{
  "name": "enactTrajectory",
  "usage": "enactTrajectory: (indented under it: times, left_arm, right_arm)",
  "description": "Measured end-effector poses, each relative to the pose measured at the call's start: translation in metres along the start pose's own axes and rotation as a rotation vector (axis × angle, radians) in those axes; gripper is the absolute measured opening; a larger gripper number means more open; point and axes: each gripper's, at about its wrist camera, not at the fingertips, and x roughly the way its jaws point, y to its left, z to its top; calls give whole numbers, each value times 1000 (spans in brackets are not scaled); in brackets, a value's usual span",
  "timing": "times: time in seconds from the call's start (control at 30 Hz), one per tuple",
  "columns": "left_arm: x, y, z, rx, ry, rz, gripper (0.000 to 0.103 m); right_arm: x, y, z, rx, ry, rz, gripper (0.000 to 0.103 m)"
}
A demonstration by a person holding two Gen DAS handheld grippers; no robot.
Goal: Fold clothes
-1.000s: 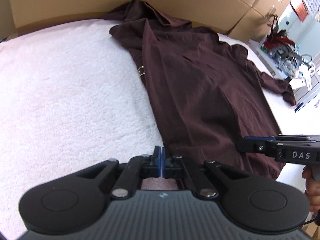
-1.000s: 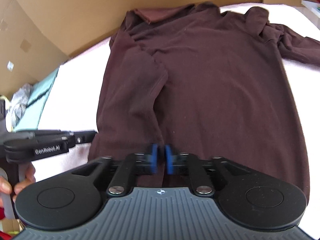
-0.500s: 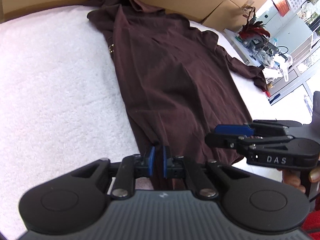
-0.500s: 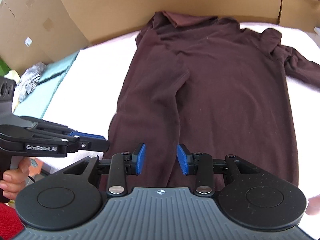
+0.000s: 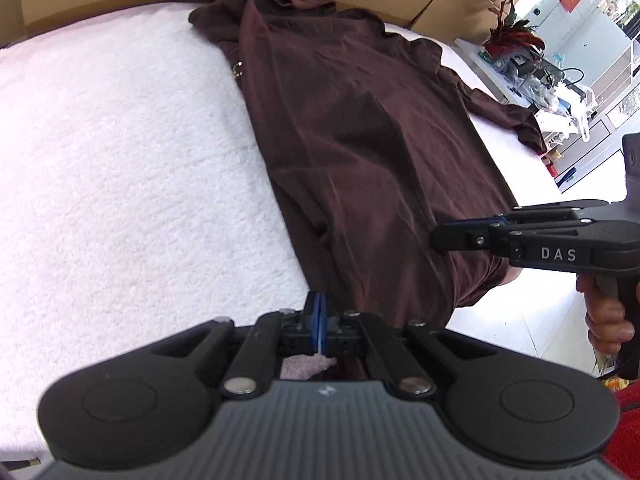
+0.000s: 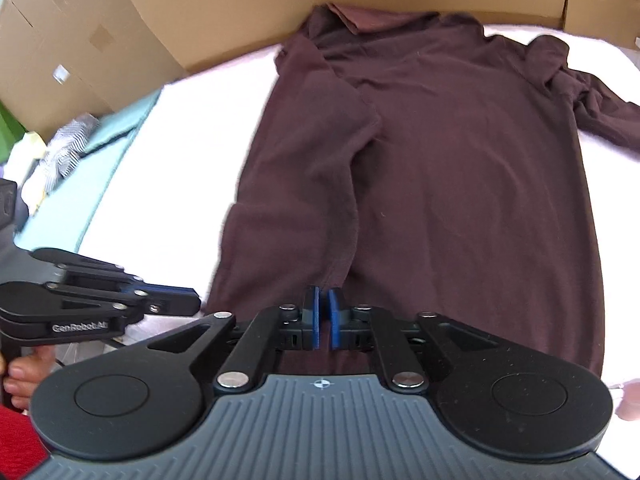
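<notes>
A dark maroon long-sleeved shirt [image 5: 360, 128] [image 6: 460, 168] lies flat on a white fleecy cover [image 5: 120, 160], collar at the far end and one sleeve folded over the front. My left gripper [image 5: 319, 318] is shut at the hem's left corner; no cloth shows between its pads. It appears in the right wrist view as the left gripper [image 6: 192, 302], just beside the hem. My right gripper [image 6: 323, 320] hovers over the hem near the folded sleeve's cuff, its jaws closing to a narrow gap with maroon cloth showing between them. From the left wrist it is the right gripper [image 5: 436, 236] over the hem's right part.
Cardboard walls [image 6: 240, 8] stand behind the cover. A teal cloth and a striped garment [image 6: 72, 144] lie to the left. A cluttered desk [image 5: 532, 68] stands off to the right. The other sleeve [image 6: 600, 116] trails right. A hand [image 5: 608, 316] holds the right gripper's handle.
The right gripper's jaws spread wide half a second ago and have drawn nearly together over the hem. The left gripper slid along the hem's corner, and its pads now touch.
</notes>
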Motion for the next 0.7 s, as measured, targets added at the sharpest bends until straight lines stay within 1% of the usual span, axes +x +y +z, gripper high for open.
enactTrajectory:
  times: [0.03,0.1,0.13,0.17,0.3,0.43,0.57,0.7]
  left_arm:
    - [1,-1,-1,-7,-4,-2,0]
    - [3,-5,-1,-12,-19,-3,0]
    - [7,-8,-1,-4,-19,7,0]
    - [10,-10,-2,5,-19,17,0]
    - [13,-23,-4,76,-53,71,1]
    - [13,-34,-8,134,-67,117,0]
    - [2,-29,-4,96,-83,80,1]
    - [14,-25,3,134,-73,85,1]
  right_arm:
    - [0,-1,0,8,6,13,17]
    - [2,0,-2,5,16,31,19]
    - [3,1,-4,0,22,30,22]
    - [5,1,-5,-6,26,18,27]
    - [6,0,-9,-13,13,18,27]
    - [8,1,-12,-25,-1,22,27]
    - [11,3,-12,-17,-3,6,27]
    - [12,7,-12,-19,-2,-21,27]
